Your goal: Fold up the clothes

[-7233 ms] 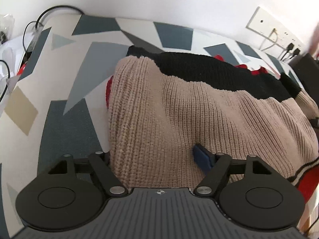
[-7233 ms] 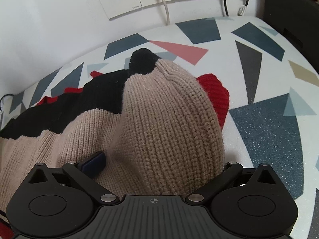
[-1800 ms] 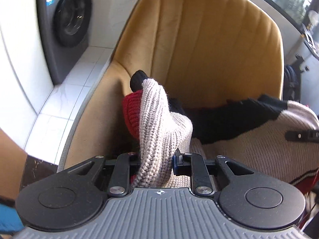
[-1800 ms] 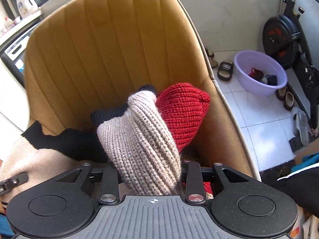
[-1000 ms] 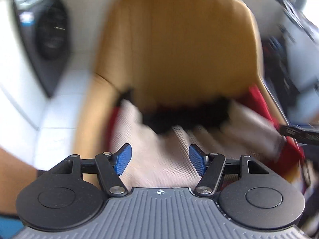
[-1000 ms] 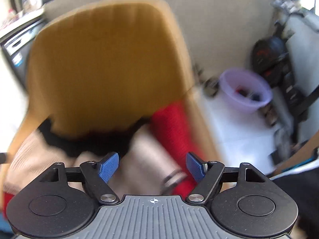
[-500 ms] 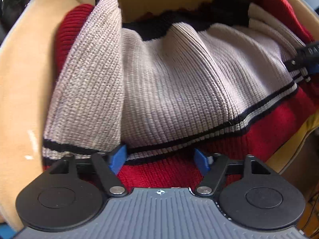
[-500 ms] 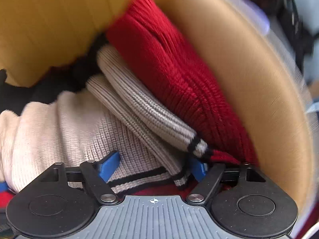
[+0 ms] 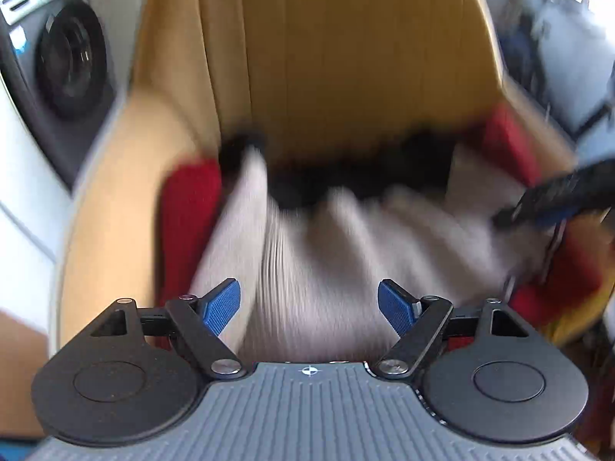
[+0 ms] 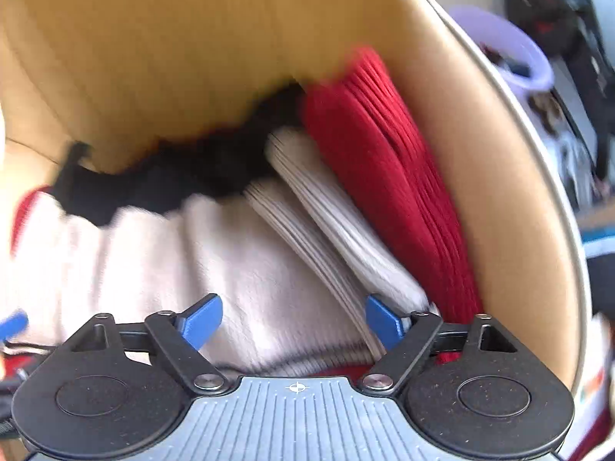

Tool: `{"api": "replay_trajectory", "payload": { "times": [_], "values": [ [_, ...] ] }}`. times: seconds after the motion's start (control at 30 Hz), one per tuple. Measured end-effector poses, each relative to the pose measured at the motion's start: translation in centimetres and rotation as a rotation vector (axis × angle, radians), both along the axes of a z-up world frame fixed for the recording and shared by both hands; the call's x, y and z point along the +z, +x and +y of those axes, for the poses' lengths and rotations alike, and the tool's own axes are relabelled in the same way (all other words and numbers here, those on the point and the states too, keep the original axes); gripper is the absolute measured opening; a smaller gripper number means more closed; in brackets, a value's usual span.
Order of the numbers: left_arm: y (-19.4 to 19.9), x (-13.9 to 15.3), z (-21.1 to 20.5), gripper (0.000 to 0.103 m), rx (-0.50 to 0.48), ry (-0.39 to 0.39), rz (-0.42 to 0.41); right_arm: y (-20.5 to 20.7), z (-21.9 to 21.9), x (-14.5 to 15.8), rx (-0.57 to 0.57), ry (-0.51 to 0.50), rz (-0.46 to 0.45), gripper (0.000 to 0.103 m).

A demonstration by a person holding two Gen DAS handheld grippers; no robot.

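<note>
A folded knit sweater [image 9: 315, 253], beige with black and red parts, lies on the seat of a mustard-yellow chair [image 9: 346, 50]. It also shows in the right wrist view [image 10: 215, 253], with its red part [image 10: 388, 176] against the chair's right side [image 10: 499, 176]. My left gripper [image 9: 309, 305] is open and empty just above the sweater's near edge. My right gripper [image 10: 294, 320] is open and empty above the sweater's right half. The right gripper's finger [image 9: 553, 199] shows at the right of the left wrist view. Both views are blurred by motion.
A washing machine [image 9: 57, 61] stands to the left of the chair. A purple basin [image 10: 515, 57] and dark exercise gear [image 10: 546, 4] are on the floor to the right. The chair's back and sides wall in the sweater.
Both grippers have pulled back and up from the sweater, which stays on the chair seat. Both remain open and empty.
</note>
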State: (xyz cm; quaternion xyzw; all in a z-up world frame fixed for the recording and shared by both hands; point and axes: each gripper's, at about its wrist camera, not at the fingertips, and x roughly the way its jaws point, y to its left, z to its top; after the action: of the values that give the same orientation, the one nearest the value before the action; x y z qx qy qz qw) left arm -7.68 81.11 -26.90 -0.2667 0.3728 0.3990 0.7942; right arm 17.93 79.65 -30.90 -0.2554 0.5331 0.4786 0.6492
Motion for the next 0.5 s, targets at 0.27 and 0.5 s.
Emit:
{"api": "replay_trajectory", "payload": {
  "times": [0.27, 0.5],
  "values": [
    [1.5, -4.6, 1.7, 0.081, -0.012, -0.074, 0.099, 0.0, 5.0, -5.9, 0.035, -0.071, -0.076, 0.092],
    [2.7, -8.0, 3.0, 0.091, -0.024, -0.142, 0.19, -1.2, 5.4, -6.0, 0.092, -0.096, -0.113, 0.102]
  ]
}}
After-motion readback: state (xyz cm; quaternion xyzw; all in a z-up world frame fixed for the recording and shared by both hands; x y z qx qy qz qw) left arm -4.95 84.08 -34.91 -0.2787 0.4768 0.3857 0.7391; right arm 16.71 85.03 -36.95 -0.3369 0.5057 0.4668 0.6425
